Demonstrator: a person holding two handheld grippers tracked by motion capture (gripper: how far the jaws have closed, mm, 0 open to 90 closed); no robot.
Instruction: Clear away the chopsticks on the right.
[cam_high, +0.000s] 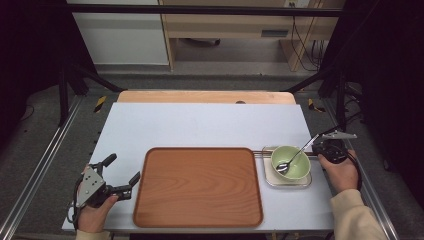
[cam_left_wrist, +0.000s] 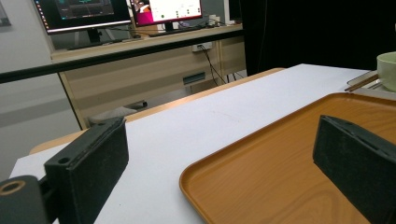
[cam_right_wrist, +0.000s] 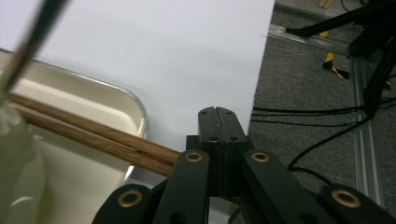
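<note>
A brown wooden tray (cam_high: 198, 186) lies bare at the table's front centre. To its right, a small metal tray (cam_high: 302, 183) holds a green bowl (cam_high: 290, 162), and a spoon (cam_high: 295, 156) leans in the bowl. Wooden chopsticks (cam_high: 261, 152) lie across the small tray's far edge. My left gripper (cam_high: 121, 170) rests open just left of the wooden tray (cam_left_wrist: 280, 177), nothing between its jaws. My right gripper (cam_high: 320, 145) is beside the small tray's far right corner. Its jaws (cam_right_wrist: 218, 114) are pressed together, and the chopsticks (cam_right_wrist: 93, 133) run underneath it.
The white tabletop (cam_high: 200, 125) stretches behind both trays. Its right edge (cam_right_wrist: 261, 70) is close to my right gripper, with floor and cables beyond. A desk with monitors (cam_left_wrist: 84, 11) stands past the far side.
</note>
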